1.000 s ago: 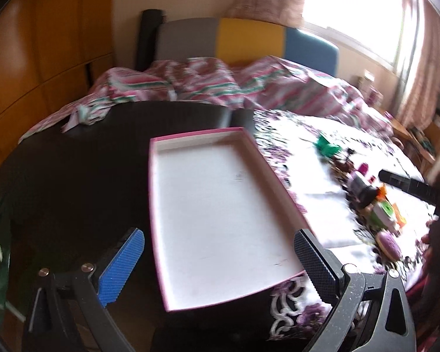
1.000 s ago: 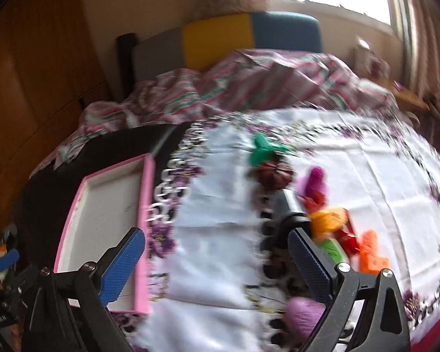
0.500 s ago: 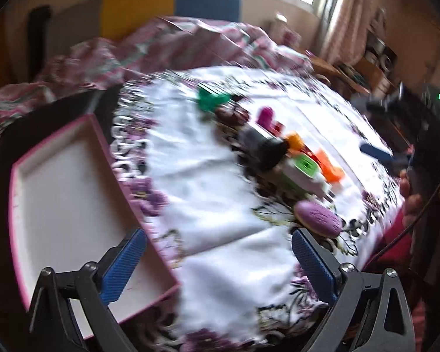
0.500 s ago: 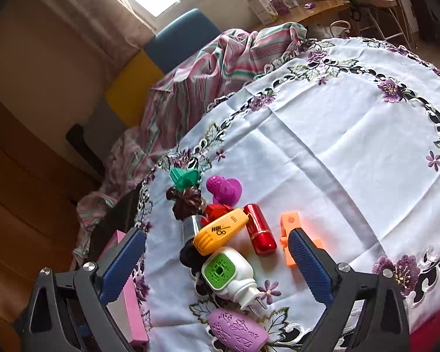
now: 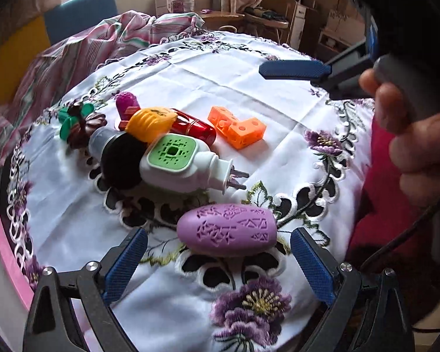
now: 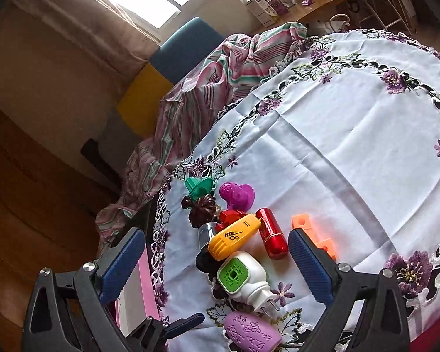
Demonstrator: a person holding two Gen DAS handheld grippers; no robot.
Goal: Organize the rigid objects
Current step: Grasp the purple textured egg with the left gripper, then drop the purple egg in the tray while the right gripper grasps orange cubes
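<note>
A pile of small rigid things lies on the white embroidered tablecloth (image 5: 249, 67): a purple oval case (image 5: 227, 230), a white plug-in with a green face (image 5: 176, 164), an orange block (image 5: 237, 126), a red cylinder (image 5: 196, 126), a yellow piece (image 5: 151, 121) and a black round piece (image 5: 120, 161). My left gripper (image 5: 217, 245) is open and points down, with the purple case between its fingertips and a gap on both sides. My right gripper (image 6: 215, 234) hangs open above the yellow piece (image 6: 234, 236) and the plug-in (image 6: 243, 278). It holds nothing.
A pink-rimmed white tray (image 5: 3, 249) sits at the left edge of the cloth. A magenta piece (image 5: 127, 102), a green piece (image 5: 69, 120) and a brown flower shape (image 5: 88, 126) lie behind the pile. A hand (image 5: 402, 129) holds the right gripper. Striped bedding (image 6: 208, 88) lies beyond.
My left gripper swung from over the pink tray across to the pile and dropped toward the purple case. The right gripper rolled and shifted over the pile, then stayed put.
</note>
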